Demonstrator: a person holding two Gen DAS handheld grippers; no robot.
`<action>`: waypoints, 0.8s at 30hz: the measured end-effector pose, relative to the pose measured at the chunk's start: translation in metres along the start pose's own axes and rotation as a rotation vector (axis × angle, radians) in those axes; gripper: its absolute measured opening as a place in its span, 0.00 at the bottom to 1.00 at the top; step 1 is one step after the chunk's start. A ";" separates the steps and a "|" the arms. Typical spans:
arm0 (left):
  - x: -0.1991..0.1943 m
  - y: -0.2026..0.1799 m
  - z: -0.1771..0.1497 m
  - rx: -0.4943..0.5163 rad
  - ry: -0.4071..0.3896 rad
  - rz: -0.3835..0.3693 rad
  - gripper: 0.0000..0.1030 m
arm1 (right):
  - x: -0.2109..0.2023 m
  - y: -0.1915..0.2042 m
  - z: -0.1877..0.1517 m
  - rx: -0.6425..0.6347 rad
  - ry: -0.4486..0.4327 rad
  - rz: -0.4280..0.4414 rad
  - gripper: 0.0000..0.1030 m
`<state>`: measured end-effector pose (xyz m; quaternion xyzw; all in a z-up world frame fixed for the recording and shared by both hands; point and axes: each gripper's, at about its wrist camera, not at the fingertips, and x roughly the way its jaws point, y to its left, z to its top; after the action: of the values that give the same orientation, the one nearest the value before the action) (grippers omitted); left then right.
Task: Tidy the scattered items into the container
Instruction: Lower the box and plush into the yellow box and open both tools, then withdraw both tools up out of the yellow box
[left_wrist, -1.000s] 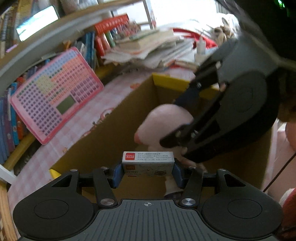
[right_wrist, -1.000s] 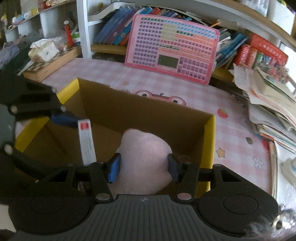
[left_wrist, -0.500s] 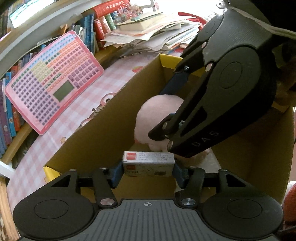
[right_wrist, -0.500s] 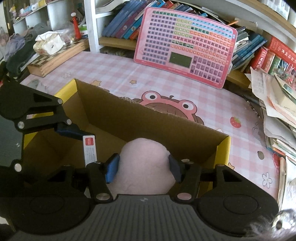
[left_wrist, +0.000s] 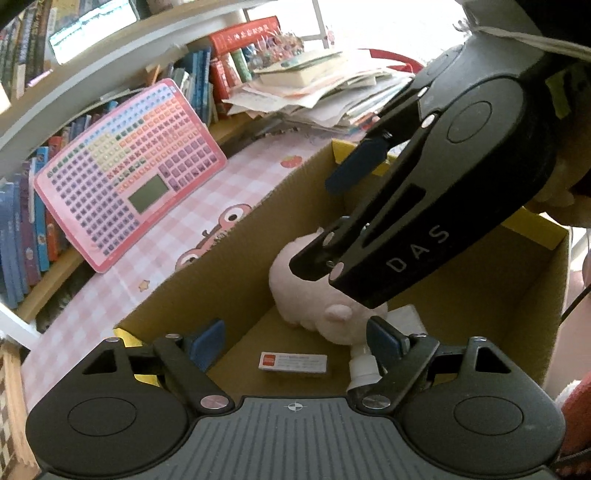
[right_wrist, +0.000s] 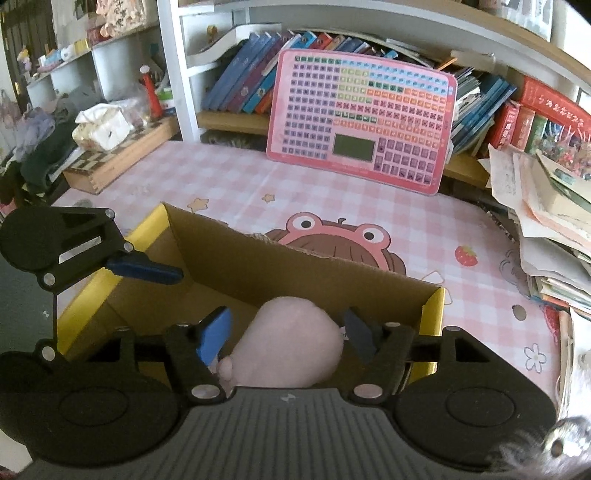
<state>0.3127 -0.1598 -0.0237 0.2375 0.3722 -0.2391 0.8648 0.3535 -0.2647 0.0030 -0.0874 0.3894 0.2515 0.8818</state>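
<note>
An open cardboard box with yellow rims stands on the pink checked cloth. A small white carton with a red label lies flat on the box floor, under my left gripper. That gripper's jaws are opening with nothing between them. A pink plush toy rests inside the box beside a white bottle cap. My right gripper hangs over the plush, jaws opening, pads off it on both sides. The right wrist view shows one blue finger of the left gripper.
A pink button board leans on a bookshelf behind the box. Loose papers and books pile up at the right. A wooden chequered case with a tissue pack sits at the left. A frog picture marks the cloth.
Both grippers spread their jaws. The small carton left the left gripper and now lies on the box floor. The plush came free of the right pads and sits lower in the box.
</note>
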 end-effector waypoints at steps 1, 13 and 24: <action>-0.003 0.000 0.000 -0.002 -0.006 0.006 0.84 | -0.004 0.001 -0.001 0.004 -0.010 -0.002 0.68; -0.048 -0.002 -0.013 -0.127 -0.092 0.056 0.87 | -0.049 0.005 -0.008 0.056 -0.111 0.001 0.73; -0.098 0.000 -0.031 -0.261 -0.207 0.083 0.92 | -0.080 0.020 -0.020 0.089 -0.170 -0.027 0.74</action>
<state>0.2370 -0.1181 0.0315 0.1125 0.2990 -0.1761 0.9311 0.2848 -0.2849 0.0490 -0.0315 0.3228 0.2286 0.9179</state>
